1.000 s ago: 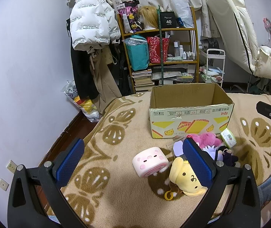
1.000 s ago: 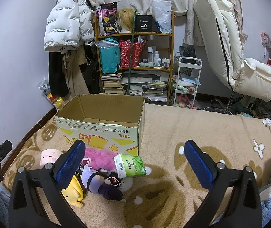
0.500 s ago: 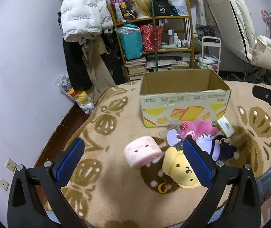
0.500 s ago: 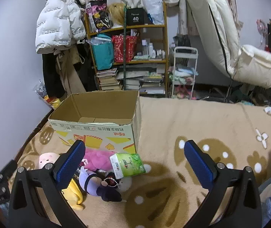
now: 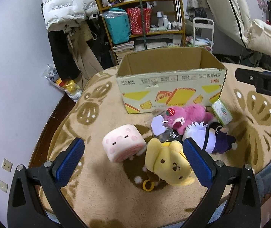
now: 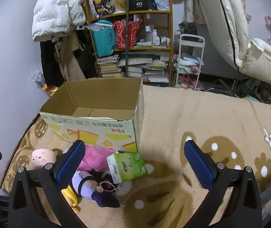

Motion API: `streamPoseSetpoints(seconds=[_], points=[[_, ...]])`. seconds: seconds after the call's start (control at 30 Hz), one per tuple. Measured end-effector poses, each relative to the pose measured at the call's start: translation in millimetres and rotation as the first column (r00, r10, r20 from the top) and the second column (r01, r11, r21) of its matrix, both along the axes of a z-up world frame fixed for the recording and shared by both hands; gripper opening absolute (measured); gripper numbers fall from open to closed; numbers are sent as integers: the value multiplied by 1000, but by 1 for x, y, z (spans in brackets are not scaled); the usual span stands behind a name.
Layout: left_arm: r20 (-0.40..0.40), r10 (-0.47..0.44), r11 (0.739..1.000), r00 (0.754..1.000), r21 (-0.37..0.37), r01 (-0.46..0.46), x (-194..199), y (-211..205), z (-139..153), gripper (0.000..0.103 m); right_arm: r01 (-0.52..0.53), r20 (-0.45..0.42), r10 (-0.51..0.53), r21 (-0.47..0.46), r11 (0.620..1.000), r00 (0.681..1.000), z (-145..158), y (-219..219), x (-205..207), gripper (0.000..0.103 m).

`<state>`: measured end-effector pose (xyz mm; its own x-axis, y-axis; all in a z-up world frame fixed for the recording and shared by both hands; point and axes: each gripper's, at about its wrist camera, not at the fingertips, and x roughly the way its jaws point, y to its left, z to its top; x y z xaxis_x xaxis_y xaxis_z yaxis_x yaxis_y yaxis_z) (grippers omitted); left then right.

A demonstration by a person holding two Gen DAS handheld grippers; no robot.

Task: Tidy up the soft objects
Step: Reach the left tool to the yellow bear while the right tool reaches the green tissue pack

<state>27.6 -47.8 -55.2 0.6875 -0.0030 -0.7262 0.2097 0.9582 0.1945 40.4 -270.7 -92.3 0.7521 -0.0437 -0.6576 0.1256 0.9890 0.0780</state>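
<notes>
— Where are the soft toys sitting?

— All bunched on the beige blanket (image 5: 101, 186) in front of the cardboard box (image 5: 171, 81). In the left wrist view the pink roll plush (image 5: 123, 145) is just left of centre, the yellow dog plush (image 5: 170, 163) touches it lower down, and the magenta bear plush (image 5: 186, 116) lies right against the box's printed front.

— And the purple one?

— The purple-and-white doll (image 5: 211, 137) lies at centre right, touching the bear. The green tissue pack (image 5: 221, 111) is beside it, near the box's right corner. In the right wrist view that pack (image 6: 126, 166) sits low in the middle of the frame, resting over the doll (image 6: 92, 189).

— Is anything in the box?

— From the right wrist view its brown floor (image 6: 101, 111) looks bare; it stands open at the top.

— The grippers?

— The left gripper (image 5: 133, 162) hangs above the pink roll and the yellow dog, jaws spread wide, gripping nothing. The right gripper (image 6: 134, 163) is spread wide too, hovering over the tissue pack and bare blanket, holding nothing. Its dark body (image 5: 258, 79) shows at the right edge of the left view.

— The background?

— A cluttered shelf (image 6: 129, 38) at upper centre, a white puffer jacket (image 6: 55, 9) upper left.
</notes>
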Motion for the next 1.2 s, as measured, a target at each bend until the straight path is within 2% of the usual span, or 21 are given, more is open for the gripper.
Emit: streamPoseSetpoints(seconds=[0.3, 0.5, 0.9, 1.2], points=[[-65, -8, 1000, 998, 9, 9, 11, -13, -25, 102, -1, -108, 0, -17, 1000, 994, -26, 2, 24, 103], [-118, -6, 1000, 993, 4, 6, 19, -17, -41, 102, -9, -217, 24, 70, 997, 976, -51, -2, 33, 103], [-281, -28, 999, 959, -50, 15, 28, -21, -73, 102, 1, -294, 3, 12, 1000, 956, -69, 1, 44, 103], [-320, -40, 998, 947, -63, 21, 32, -26, -88, 101, -17, -338, 24, 25, 1000, 941, -83, 3, 55, 103]])
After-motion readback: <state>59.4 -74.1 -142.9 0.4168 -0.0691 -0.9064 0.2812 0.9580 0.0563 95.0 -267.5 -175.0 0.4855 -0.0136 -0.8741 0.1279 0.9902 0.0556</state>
